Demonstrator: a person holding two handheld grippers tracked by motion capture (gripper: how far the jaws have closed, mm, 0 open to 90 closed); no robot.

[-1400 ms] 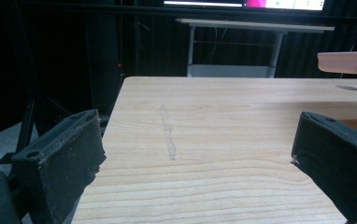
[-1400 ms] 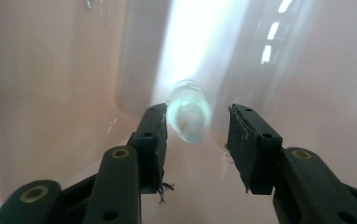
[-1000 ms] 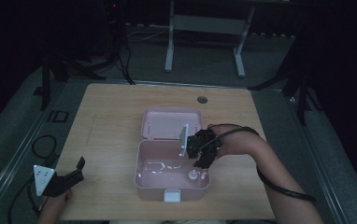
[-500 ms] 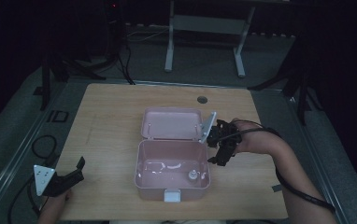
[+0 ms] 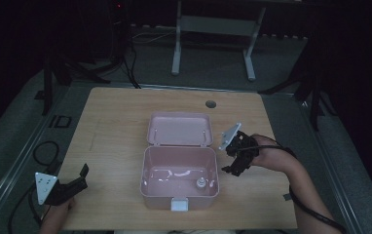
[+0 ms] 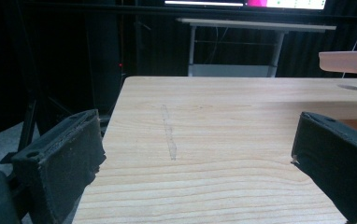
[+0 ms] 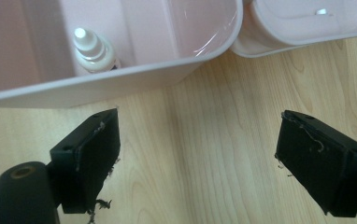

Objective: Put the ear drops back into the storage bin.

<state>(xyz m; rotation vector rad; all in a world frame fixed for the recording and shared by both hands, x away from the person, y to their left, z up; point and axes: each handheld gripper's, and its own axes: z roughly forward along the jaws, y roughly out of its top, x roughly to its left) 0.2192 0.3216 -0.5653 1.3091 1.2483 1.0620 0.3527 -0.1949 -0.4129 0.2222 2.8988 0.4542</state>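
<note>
Pink box (image 5: 179,183) open on table (image 5: 116,136), small bottle (image 5: 200,184) inside, right gripper (image 5: 236,157) beside box, jaws wide and empty, left gripper (image 5: 65,187) near table corner, jaws wide.

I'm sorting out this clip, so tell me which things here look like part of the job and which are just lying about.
Likely part of the job:
pink box, lid open
small bottle standing inside the box
right hand-held gripper, open, beside the box
left hand-held gripper, open, at the table's near left corner

Just there:
wooden table
round hole in the tabletop
metal stand behind the table
</note>
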